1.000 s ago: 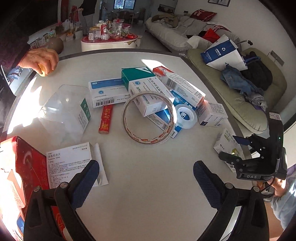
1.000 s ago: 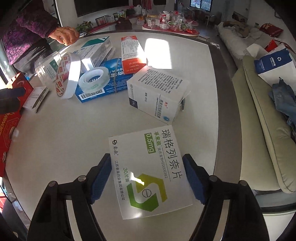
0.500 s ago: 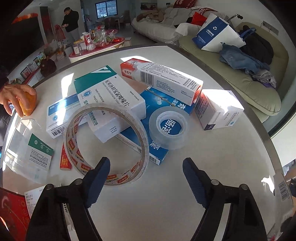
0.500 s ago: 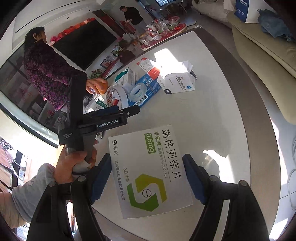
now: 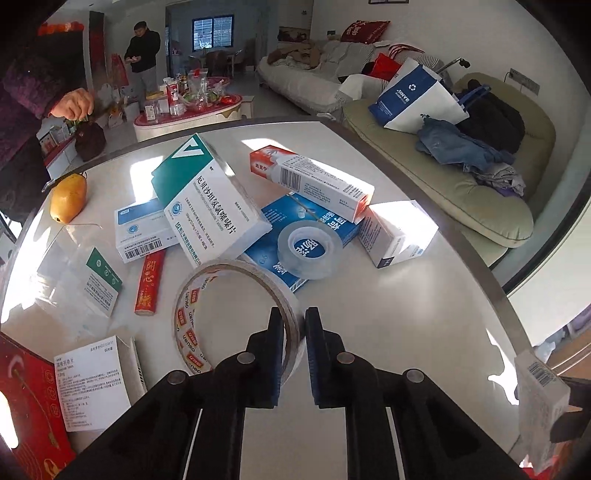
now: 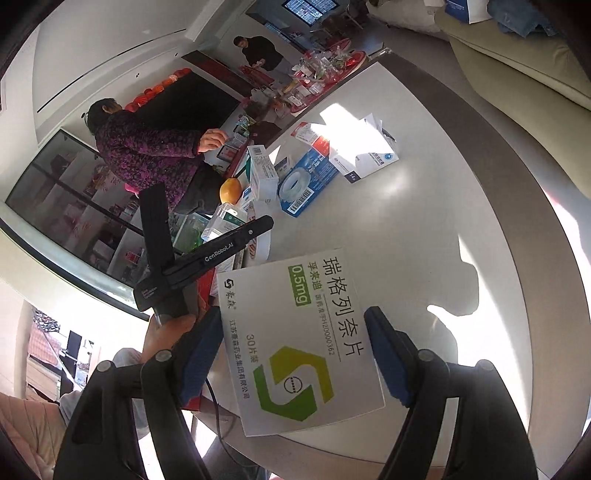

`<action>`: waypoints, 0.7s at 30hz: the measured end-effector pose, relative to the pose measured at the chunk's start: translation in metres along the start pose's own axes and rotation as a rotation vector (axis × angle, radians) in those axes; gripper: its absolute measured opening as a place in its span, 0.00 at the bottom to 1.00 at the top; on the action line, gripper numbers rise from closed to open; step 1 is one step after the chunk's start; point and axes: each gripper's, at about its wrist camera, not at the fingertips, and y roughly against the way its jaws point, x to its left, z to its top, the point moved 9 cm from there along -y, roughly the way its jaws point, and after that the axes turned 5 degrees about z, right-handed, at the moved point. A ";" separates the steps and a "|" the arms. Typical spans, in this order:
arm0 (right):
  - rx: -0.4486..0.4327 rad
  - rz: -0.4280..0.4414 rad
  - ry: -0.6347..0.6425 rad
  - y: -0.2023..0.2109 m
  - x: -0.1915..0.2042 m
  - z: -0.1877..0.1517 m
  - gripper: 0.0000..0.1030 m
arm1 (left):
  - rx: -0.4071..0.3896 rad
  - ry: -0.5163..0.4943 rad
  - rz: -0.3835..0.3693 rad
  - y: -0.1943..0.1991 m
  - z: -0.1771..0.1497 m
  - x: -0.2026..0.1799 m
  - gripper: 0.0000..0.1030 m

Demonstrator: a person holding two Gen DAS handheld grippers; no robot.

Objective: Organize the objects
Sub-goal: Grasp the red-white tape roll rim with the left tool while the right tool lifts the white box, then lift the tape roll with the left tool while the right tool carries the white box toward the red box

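Left jaws pinching upright tape ring, right jaws clamping white medicine box, boxes and clear tape roll crowded beyond.

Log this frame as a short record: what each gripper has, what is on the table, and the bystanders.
left gripper: shut on large tape ring, ring upright
right gripper: shut on white medicine box, lifted
table: medicine boxes, clear tape roll, orange fruit, red packet
bystanders: two, beyond the table

Sunlit room, sofa, window
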 end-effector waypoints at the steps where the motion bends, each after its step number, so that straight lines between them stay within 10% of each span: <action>1: -0.004 0.009 -0.014 0.001 0.000 -0.002 0.74 | -0.018 0.011 -0.014 0.013 0.000 -0.002 0.11; 21: 0.005 0.127 -0.165 0.006 0.050 -0.069 0.74 | -0.235 0.235 -0.229 0.202 -0.039 0.025 0.11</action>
